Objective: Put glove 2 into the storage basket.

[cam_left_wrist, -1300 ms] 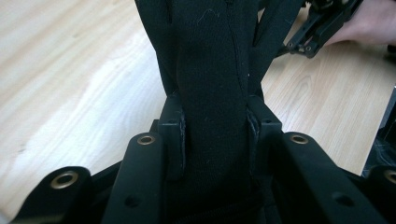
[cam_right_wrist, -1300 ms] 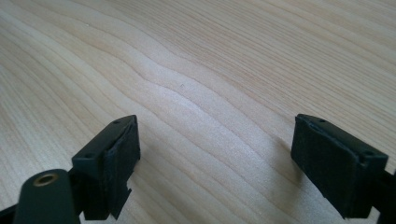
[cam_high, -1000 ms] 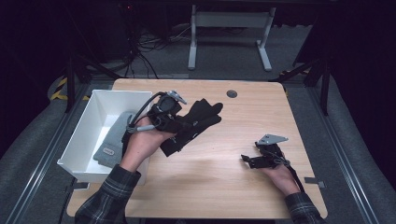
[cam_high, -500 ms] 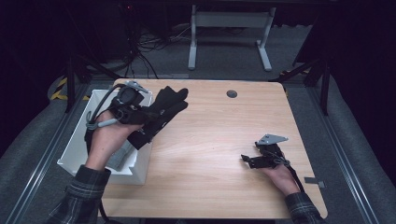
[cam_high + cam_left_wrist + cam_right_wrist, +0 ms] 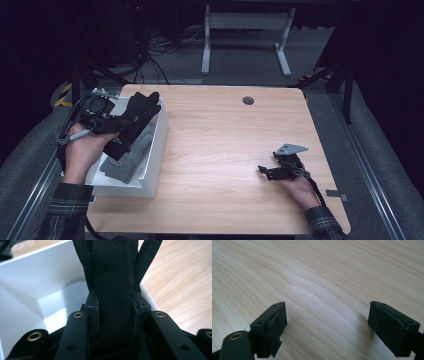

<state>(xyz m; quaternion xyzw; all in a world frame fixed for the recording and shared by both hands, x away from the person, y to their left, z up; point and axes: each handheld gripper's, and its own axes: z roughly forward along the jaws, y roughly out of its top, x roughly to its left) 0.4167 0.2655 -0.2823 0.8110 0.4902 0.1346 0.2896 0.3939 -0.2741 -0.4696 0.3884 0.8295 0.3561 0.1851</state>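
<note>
The left tongs (image 5: 131, 116) pinch a black glove (image 5: 134, 122), held above the white bin (image 5: 159, 150) at the left edge of the desk (image 5: 225, 150). In the left gripper view the glove (image 5: 113, 290) runs up between both pads, which press on its cloth from either side; the bin wall (image 5: 37, 277) shows pale behind it, with the desk (image 5: 180, 290) to the right. From the high view, the glove hangs over the bin's near-right rim, its fingers pointing toward the far side of the desk. A grey glove (image 5: 125, 160) lies inside the bin, below the black one; whether the 2 touch cannot be told. The left hand (image 5: 85, 150) grips the tool from the bin's left side. The right tongs (image 5: 265, 172) rest low at the right part of the desk, well apart from the bin, held by the right hand (image 5: 300, 187). In the right gripper view their jaws stand spread wide, bare wood (image 5: 324, 290) between them.
</note>
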